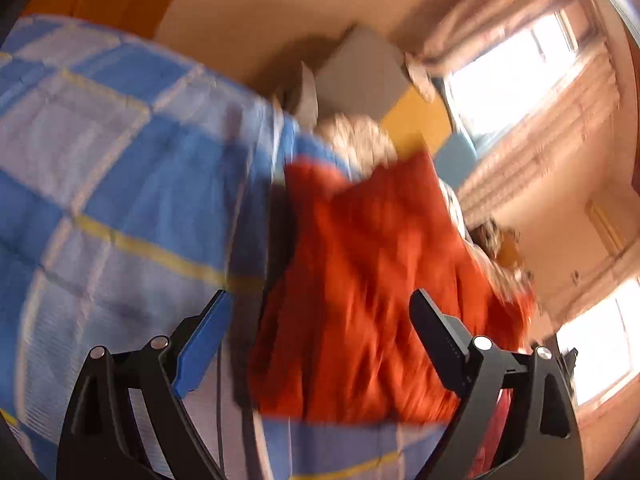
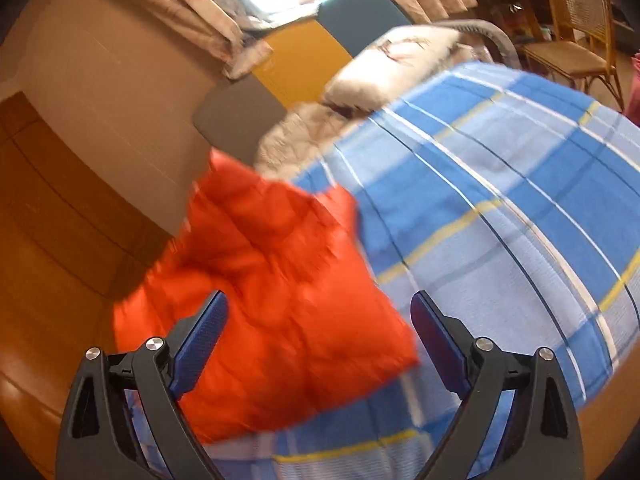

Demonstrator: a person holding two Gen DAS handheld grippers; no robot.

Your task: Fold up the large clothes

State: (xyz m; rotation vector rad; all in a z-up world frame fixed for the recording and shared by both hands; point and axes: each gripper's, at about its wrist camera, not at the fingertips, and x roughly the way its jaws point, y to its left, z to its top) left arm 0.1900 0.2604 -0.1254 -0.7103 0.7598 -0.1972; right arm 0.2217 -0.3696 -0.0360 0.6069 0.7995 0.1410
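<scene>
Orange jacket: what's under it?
The orange jacket lies on a blue plaid bedcover, near the bed's edge. The cover shows all around it; whatever sits directly beneath the jacket is hidden.

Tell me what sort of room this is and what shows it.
Most likely a bedroom in a home. A bed with a blue checked cover fills much of both views, a white pillow lies at its far end, curtains hang at a bright window, and an orange jacket lies on the bed.

No text, label, brand, number or sign could be read in either wrist view; motion blur smeared both pictures, and the surfaces in them showed no lettering.
</scene>
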